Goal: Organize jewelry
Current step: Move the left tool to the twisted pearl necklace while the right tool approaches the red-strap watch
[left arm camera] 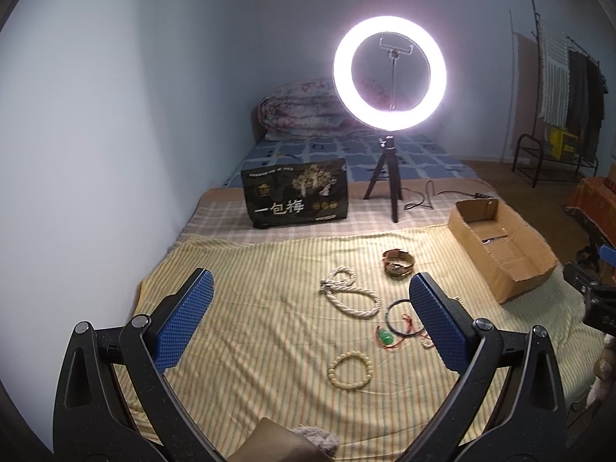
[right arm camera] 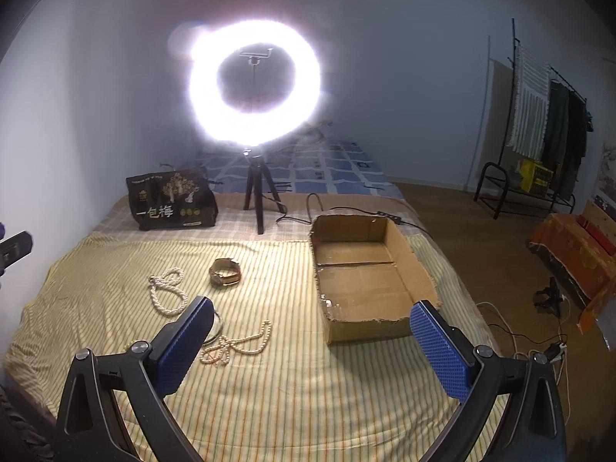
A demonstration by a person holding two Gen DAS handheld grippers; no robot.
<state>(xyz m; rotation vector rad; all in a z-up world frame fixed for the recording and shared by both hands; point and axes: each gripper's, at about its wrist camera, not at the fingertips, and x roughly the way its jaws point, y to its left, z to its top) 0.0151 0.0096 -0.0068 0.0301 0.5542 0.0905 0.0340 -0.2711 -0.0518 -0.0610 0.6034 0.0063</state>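
jewelry lying loose on bed | bead bracelet point(left arm camera: 350, 369) sitting between wide-open, empty left hand-held gripper point(left arm camera: 308, 315) fingers | right hand-held gripper point(right arm camera: 312, 331) hovering wide open, empty, facing box point(right arm camera: 419, 269)

Bed cover point(right arm camera: 292, 385): striped woven cloth, matt, lightly creased. Cardboard box point(right arm camera: 419, 269): plain brown paperboard, matt, ragged cut edges. Pearl necklace point(left arm camera: 352, 292): smooth glossy beads; snack bag point(left arm camera: 296, 194): glossy black plastic.

**Bed's pretty loaded**

A yellow striped bedsheet point(right arm camera: 269, 404) carries an open cardboard box point(right arm camera: 419, 269), white pearl necklaces point(left arm camera: 352, 294), a cream bead bracelet point(left arm camera: 350, 370), a brown wide bangle point(right arm camera: 225, 271), a black snack bag point(left arm camera: 296, 194) and a ring light tripod point(left arm camera: 387, 177).
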